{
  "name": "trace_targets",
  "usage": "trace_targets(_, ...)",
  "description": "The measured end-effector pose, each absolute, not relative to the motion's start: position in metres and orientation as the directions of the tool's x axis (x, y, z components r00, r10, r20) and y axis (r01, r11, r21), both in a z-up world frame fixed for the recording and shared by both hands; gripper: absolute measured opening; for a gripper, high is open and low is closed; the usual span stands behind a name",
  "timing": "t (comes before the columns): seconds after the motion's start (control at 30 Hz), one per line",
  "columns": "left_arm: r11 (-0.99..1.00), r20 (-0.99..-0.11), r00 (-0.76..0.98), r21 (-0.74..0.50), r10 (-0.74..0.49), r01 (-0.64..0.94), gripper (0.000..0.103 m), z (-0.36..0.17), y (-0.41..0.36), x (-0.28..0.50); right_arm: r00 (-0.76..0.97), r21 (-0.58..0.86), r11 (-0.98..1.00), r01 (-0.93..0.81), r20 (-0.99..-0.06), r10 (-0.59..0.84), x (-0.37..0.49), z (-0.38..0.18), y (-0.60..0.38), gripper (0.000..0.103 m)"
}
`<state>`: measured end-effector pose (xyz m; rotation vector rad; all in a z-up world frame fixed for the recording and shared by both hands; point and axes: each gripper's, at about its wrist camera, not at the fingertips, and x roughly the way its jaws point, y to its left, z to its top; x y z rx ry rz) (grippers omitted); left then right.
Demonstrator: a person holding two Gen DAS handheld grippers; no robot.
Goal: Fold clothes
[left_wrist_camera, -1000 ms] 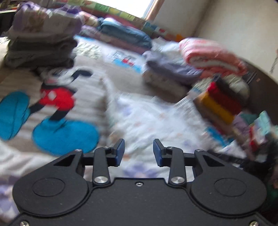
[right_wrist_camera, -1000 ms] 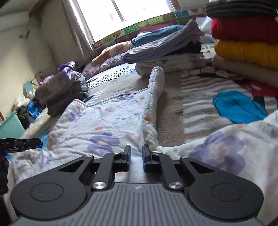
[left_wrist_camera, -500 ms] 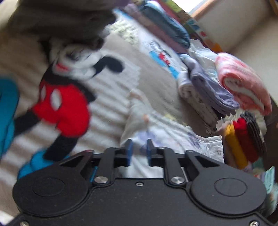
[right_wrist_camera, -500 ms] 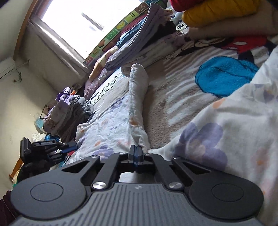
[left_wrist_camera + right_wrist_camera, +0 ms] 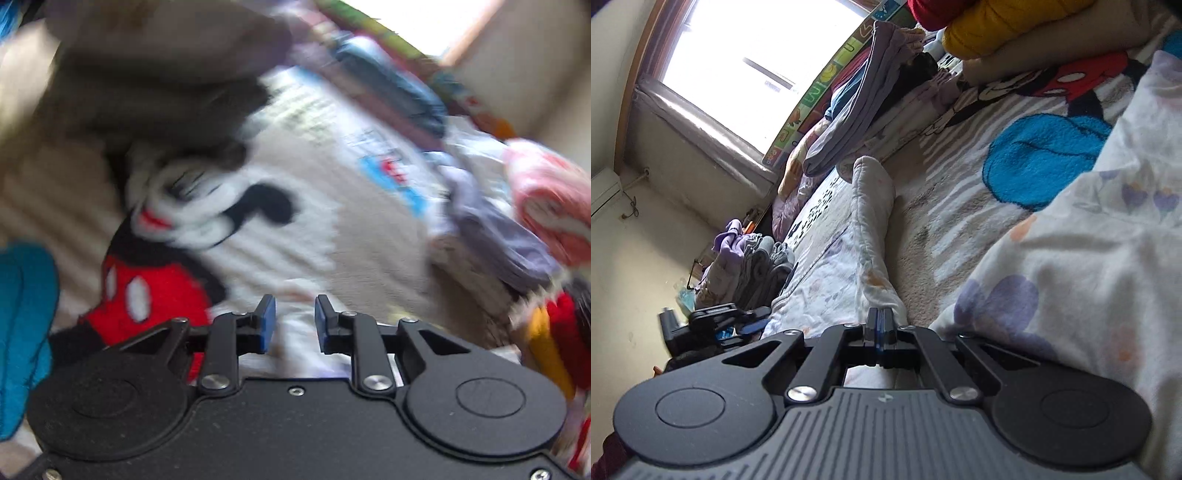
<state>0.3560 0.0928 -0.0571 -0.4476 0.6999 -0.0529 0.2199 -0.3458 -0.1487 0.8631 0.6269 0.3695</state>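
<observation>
The right tool (image 5: 879, 325) is clamped on the floral garment (image 5: 864, 258), its sleeve running toward 12 o'clock. The left tool (image 5: 291, 323) stands apart over white cloth (image 5: 295, 354).

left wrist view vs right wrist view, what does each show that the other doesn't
Only the left wrist view shows the left gripper from behind, its blue pads apart with white floral fabric between them, and a folded pink blanket.

Only the right wrist view shows the right gripper with pads together at the base of the floral garment's sleeve, the window, and a grey and purple clothes pile.

Both show the cartoon mouse blanket and the red and yellow folded stack.
</observation>
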Motion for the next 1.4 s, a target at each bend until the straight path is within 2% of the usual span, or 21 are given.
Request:
trace_targets(0.1,0.941,-0.593,0.753,-0.324,-0.285,0.101,0.02,-0.039,0.029,0.34,0.777,0.797,0.602,-0.036,-0.357,0.519,0.22,-0.149,-0.348,0.0)
trace_targets(0.2,0.914,-0.612,0.682,-0.224,-0.402,0.338,0.021,-0.036,-0.048,0.329,0.785,0.785,0.619,-0.031,-0.365,0.501,0.22,-0.15,-0.346,0.0)
trace_targets(0.27,0.876,-0.637,0.638,-0.13,-0.432,0.463,0.021,-0.044,-0.099,0.323,0.785,0.768,0.639,-0.032,-0.376,0.492,0.22,-0.148,-0.343,0.0)
trace_targets(0.37,0.84,-0.682,0.602,-0.035,-0.415,0.541,0.021,-0.066,-0.157,0.331,0.785,0.75,0.661,-0.034,-0.389,0.481,0.22,-0.148,-0.34,0.0)
trace_targets(0.5,0.847,-0.718,0.644,0.146,-0.265,0.512,0.022,-0.096,-0.204,0.357,0.784,0.723,0.69,-0.035,-0.408,0.467,0.22,-0.147,-0.336,0.0)
trace_targets(0.77,0.887,-0.731,0.648,0.134,-0.213,0.443,0.041,-0.104,-0.215,0.412,0.784,0.687,0.725,-0.035,-0.431,0.446,0.224,-0.145,-0.33,0.0)
trace_targets(0.93,0.942,-0.745,0.649,0.087,-0.154,0.323,0.043,-0.108,-0.208,0.442,0.786,0.68,0.732,-0.036,-0.434,0.441,0.223,-0.146,-0.329,0.0)
trace_targets(1.07,0.923,-0.735,0.673,0.199,-0.083,0.331,0.043,-0.116,-0.224,0.447,0.787,0.676,0.736,-0.036,-0.435,0.438,0.223,-0.145,-0.329,0.0)
trace_targets(1.13,0.929,-0.724,0.684,0.193,-0.083,0.317,0.04,-0.109,-0.222,0.447,0.786,0.677,0.735,-0.036,-0.435,0.439,0.221,-0.145,-0.328,0.0)
trace_targets(1.17,0.937,-0.7,0.707,0.172,-0.1,0.304,0.035,-0.1,-0.216,0.44,0.787,0.68,0.733,-0.035,-0.433,0.44,0.221,-0.145,-0.328,0.0)
trace_targets(1.27,0.942,-0.642,0.75,0.126,-0.162,0.312,0.035,-0.076,-0.201,0.411,0.786,0.689,0.724,-0.033,-0.43,0.445,0.221,-0.145,-0.329,0.0)
trace_targets(1.4,0.914,-0.677,0.696,0.087,-0.238,0.396,0.035,-0.078,-0.201,0.384,0.785,0.697,0.717,-0.028,-0.429,0.447,0.222,-0.145,-0.33,0.0)
